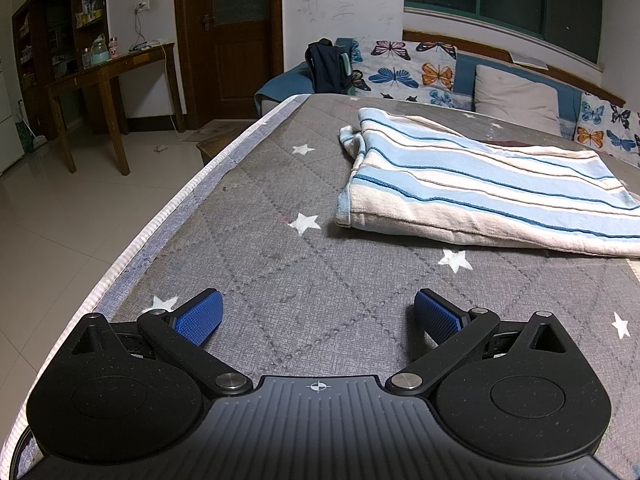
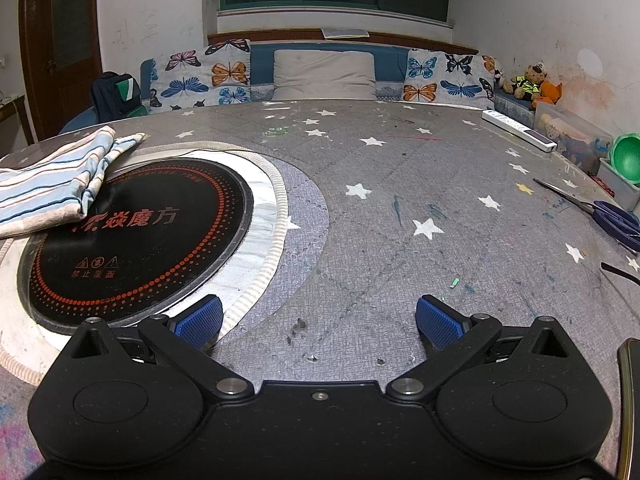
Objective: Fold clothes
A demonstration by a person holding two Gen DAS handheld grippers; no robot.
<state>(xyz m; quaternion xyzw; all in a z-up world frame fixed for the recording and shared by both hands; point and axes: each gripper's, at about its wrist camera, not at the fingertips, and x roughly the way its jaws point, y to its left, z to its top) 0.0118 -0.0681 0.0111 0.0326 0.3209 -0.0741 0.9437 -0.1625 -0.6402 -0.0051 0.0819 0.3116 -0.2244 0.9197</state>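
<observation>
Bench (image 1: 280,216), grey star-patterned cover: carries all items. Black induction plate (image 2: 136,240) set in its centre. Striped garment (image 1: 472,184), folded, lies flat, one edge overlapping the plate. Left claw (image 1: 316,316) spread wide, empty. Right claw (image 2: 318,318) likewise. Scissors (image 2: 608,216) at bench's right.

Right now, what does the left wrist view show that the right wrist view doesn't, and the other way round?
Only the left wrist view shows the wooden desk with bottles on it, the shelves behind it, the tiled floor and the open left gripper.

Only the right wrist view shows the round black cooktop set into the table, the scissors, the teddy bear, the white remote and the open right gripper.

Both show the folded striped cloth, the grey star-patterned cover, the butterfly cushions and the dark backpack.
</observation>
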